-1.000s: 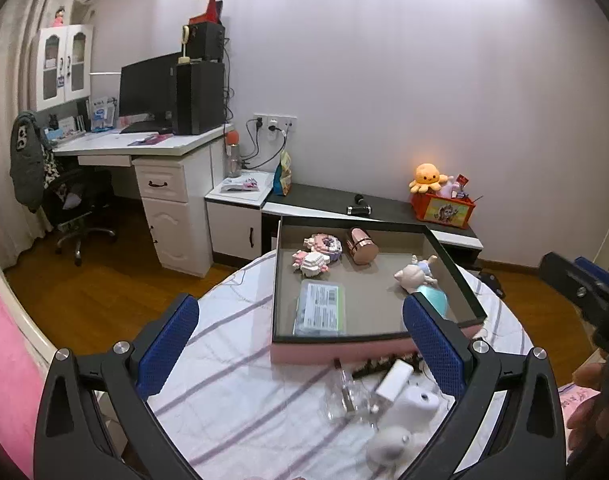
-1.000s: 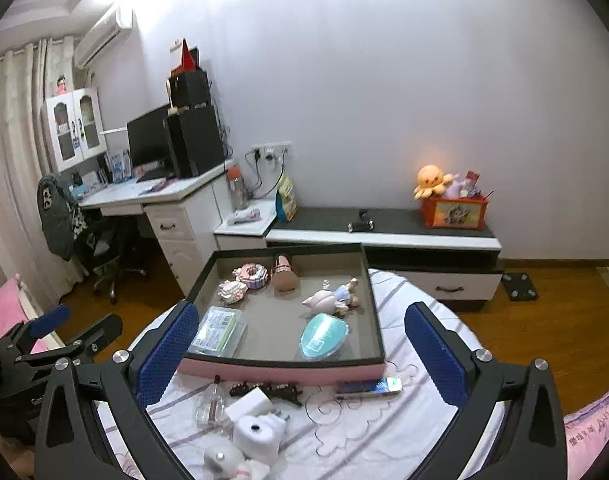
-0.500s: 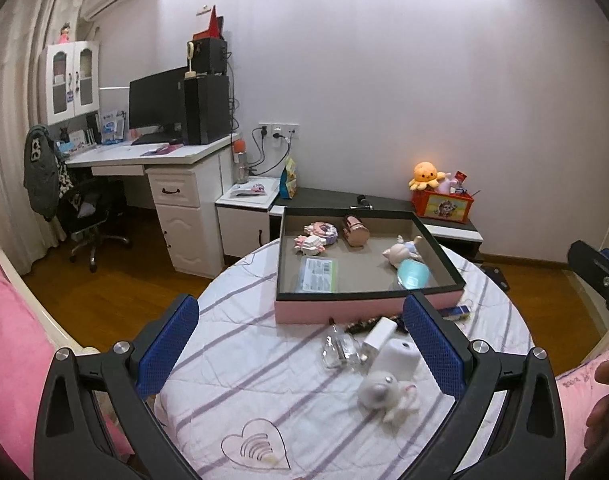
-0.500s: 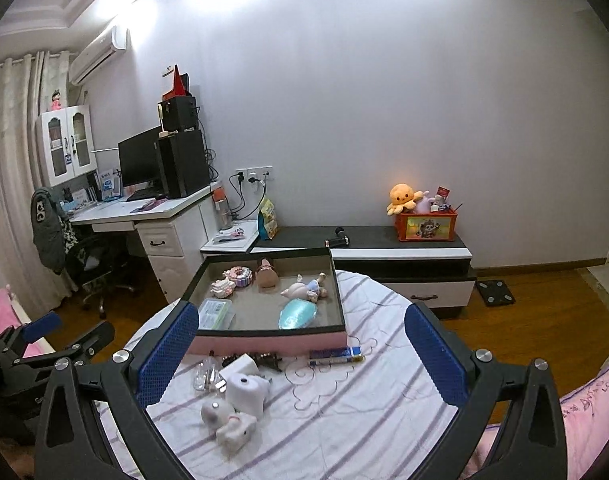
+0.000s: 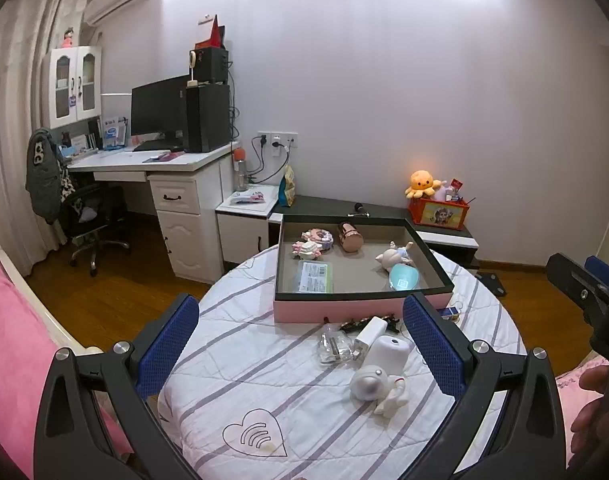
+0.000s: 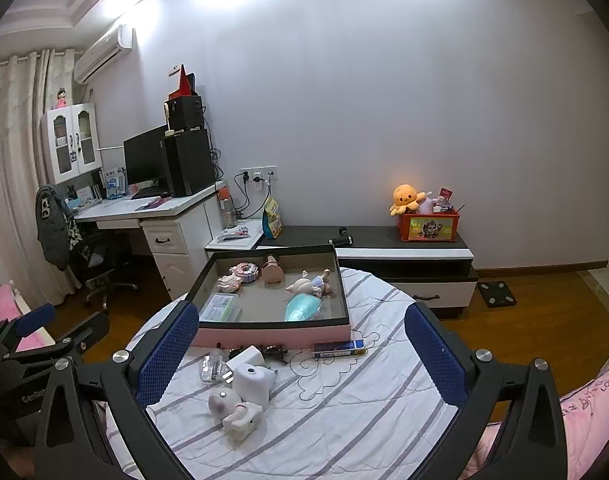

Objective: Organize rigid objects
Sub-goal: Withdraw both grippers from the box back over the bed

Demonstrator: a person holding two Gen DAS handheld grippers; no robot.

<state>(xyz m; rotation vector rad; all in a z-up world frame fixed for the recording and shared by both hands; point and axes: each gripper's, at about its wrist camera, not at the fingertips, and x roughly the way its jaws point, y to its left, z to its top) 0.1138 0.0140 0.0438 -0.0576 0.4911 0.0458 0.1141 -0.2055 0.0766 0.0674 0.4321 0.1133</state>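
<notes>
Claws, left (image 5: 300, 336) and right (image 6: 302, 340), both spread wide and empty above the surface (image 5: 264, 380); tray (image 5: 356, 306) beyond, small items near its front.

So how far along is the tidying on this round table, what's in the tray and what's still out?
Six items already lie in the pink-sided tray, among them the teal oval case and the rose-gold cylinder. Nothing is in hand: left gripper and right gripper are both open. Still out: clear glass bottle, white charger, white cylinder, white round-headed figurine, blue box, dark clip.
</notes>
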